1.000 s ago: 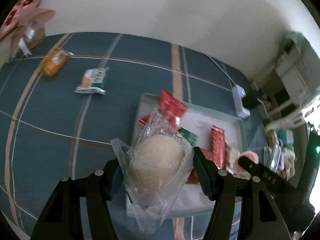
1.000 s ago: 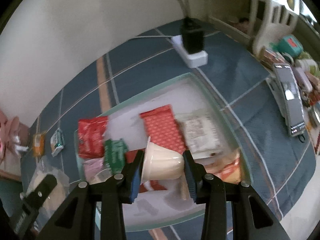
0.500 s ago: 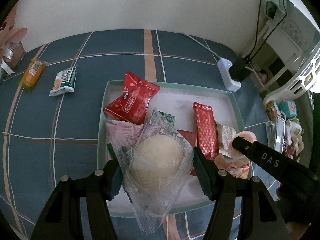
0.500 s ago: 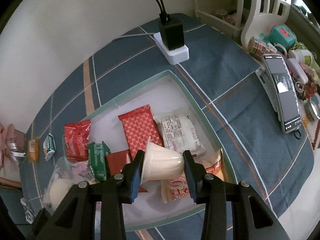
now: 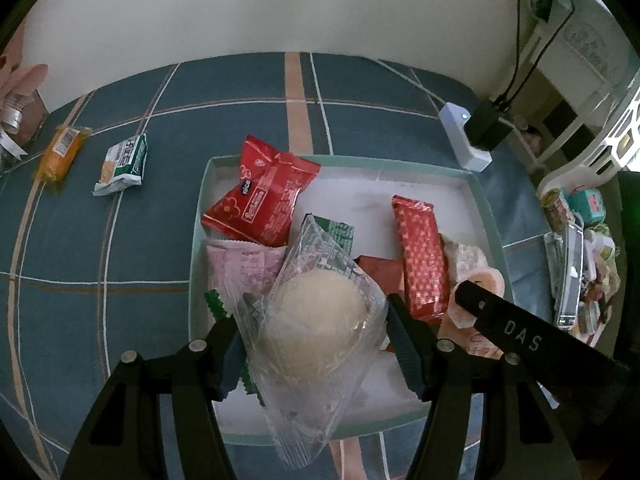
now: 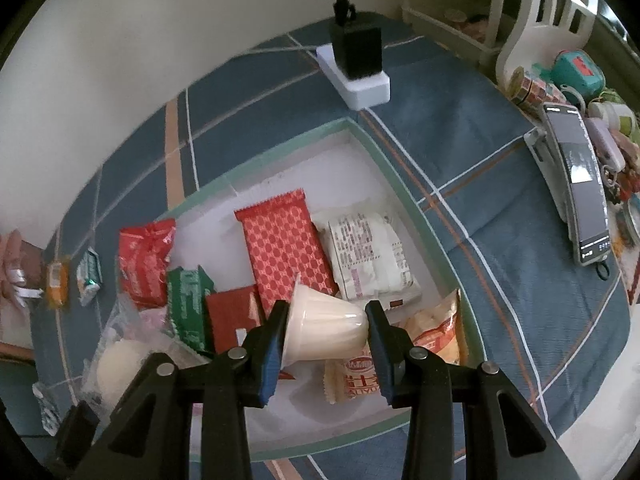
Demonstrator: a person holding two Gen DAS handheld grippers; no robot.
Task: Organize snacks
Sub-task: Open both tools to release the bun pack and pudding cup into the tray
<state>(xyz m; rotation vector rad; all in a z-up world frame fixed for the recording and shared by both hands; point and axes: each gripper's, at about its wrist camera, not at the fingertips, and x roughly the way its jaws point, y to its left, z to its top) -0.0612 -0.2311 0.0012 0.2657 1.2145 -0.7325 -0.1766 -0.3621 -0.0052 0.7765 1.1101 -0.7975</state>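
Left gripper (image 5: 316,344) has swung in from the tray's left edge to hang over the tray (image 5: 486,216), clamped on the wrapped bun (image 5: 316,320); right gripper (image 6: 326,330) has barely moved, clamped on the jelly cup (image 6: 324,330) above the tray's near right part. Most snacks already lie in the tray; I'd call it well along. Left to do: drop these two, then fetch the orange pack (image 5: 62,152) and green pack (image 5: 122,164) lying on the surface (image 5: 100,248) well left of the tray.
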